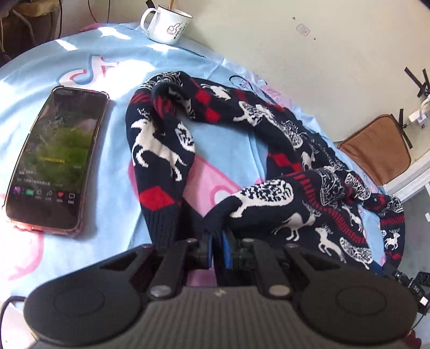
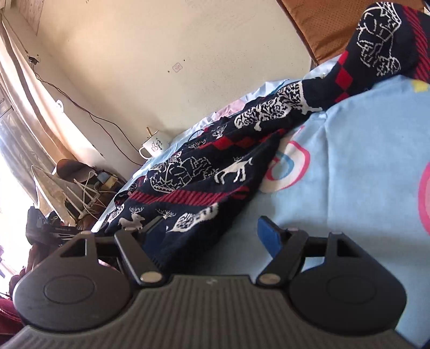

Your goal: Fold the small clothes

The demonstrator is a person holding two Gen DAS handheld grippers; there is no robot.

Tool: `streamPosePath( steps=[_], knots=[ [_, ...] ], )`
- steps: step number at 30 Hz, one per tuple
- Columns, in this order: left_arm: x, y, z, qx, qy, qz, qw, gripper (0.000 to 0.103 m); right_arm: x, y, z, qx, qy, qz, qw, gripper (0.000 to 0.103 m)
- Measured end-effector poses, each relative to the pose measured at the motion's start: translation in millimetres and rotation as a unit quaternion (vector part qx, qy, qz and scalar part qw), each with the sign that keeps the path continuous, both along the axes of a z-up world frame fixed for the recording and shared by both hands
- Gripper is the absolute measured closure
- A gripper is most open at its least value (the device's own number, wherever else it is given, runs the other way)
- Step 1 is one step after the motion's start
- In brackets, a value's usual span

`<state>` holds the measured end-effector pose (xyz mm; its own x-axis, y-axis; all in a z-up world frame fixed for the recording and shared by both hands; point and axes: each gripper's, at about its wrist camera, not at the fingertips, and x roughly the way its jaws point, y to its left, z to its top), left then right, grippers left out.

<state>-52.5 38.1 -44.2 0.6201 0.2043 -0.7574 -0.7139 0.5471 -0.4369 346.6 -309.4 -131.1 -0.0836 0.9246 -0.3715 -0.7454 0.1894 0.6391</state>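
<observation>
Sweater [image 1: 268, 161]: spread crumpled on the blue cloth [image 1: 80, 61], one sleeve looped toward the phone [image 1: 53, 161].
Left gripper [image 1: 217, 241]: clenched on a dark cuff of the sweater, pinched thinly between the pads.
Right gripper [image 2: 212, 236]: released, jaws wide, the hem lying between them ungrasped.
Risk, slip: a thin pinch may be lost if the cuff is pulled.
Risk, clutter: the phone or the mug [image 1: 168, 24] may be dragged by a swept sleeve.

Cream wall [image 2: 188, 40] — sunlit curtain [image 2: 24, 112] at window; brown chair cushion [image 1: 376, 147] beside light-blue bedsheet [image 1: 80, 53].
</observation>
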Motion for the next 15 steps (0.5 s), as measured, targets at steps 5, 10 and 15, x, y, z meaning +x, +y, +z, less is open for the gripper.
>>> streamPosePath(
  steps=[5,10,15],
  knots=[
    [2.7,1.0,-2.1,0.003,-0.003,-0.001,1.0000,0.095,-12.0,13.2,3.2,-0.016,-0.013,0.039,0.999,0.026],
    [-1.0,-8.3,7.7,0.019,-0.007,-0.019,0.9996,0.095,-31.4,27.2,-3.8,-0.015,0.023,0.069,0.997,0.086],
    [-6.5,-37.1,40.4,0.042,-0.021,-0.094,0.9945,0.095,-35.8,-3.7,40.7,0.007,-0.030,0.025,0.999,0.090]
  ],
)
